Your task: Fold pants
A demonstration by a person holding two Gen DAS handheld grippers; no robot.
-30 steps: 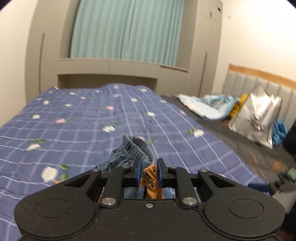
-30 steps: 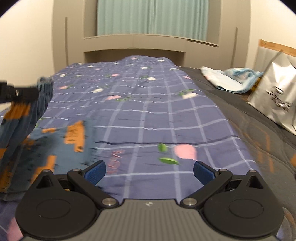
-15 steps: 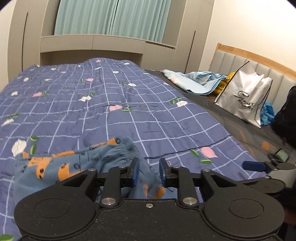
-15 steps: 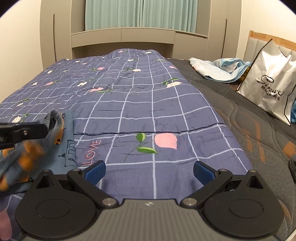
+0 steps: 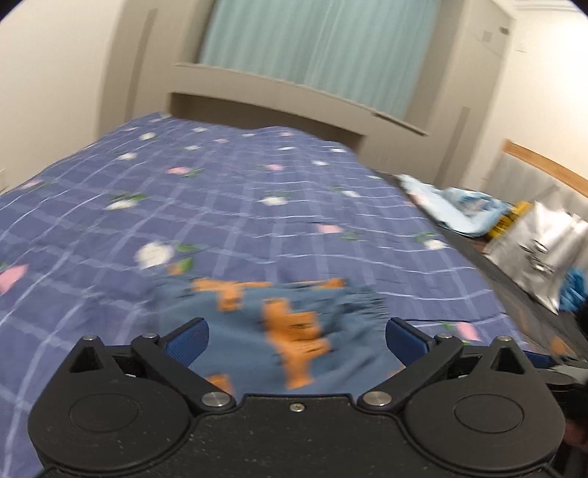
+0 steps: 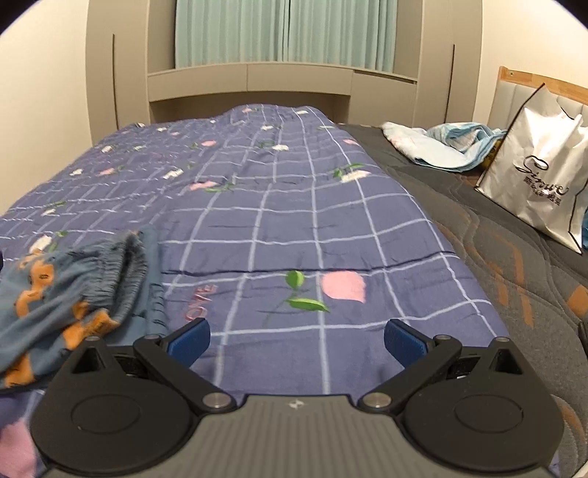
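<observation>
Blue pants (image 5: 279, 331) with orange cartoon prints lie on the blue checked quilt (image 5: 220, 206). My left gripper (image 5: 296, 340) hovers just over them, its jaws opening wide; the cloth lies beneath and between the pads, which do not press on it. In the right wrist view the same pants (image 6: 70, 290) lie bunched at the left, elastic waistband up. My right gripper (image 6: 297, 340) is open over bare quilt (image 6: 294, 206), to the right of the pants, nothing between its fingers.
A grey mattress strip (image 6: 514, 279) runs along the quilt's right side. On it stand a white shopping bag (image 6: 544, 176) and a heap of light blue cloth (image 6: 441, 143). A beige cabinet and green curtain (image 6: 286, 33) close the far end.
My left gripper let go of the pants' waistband and opened wide; the pants dropped onto the quilt. The left view swung and blurred. My right gripper stayed open and nearly still.
</observation>
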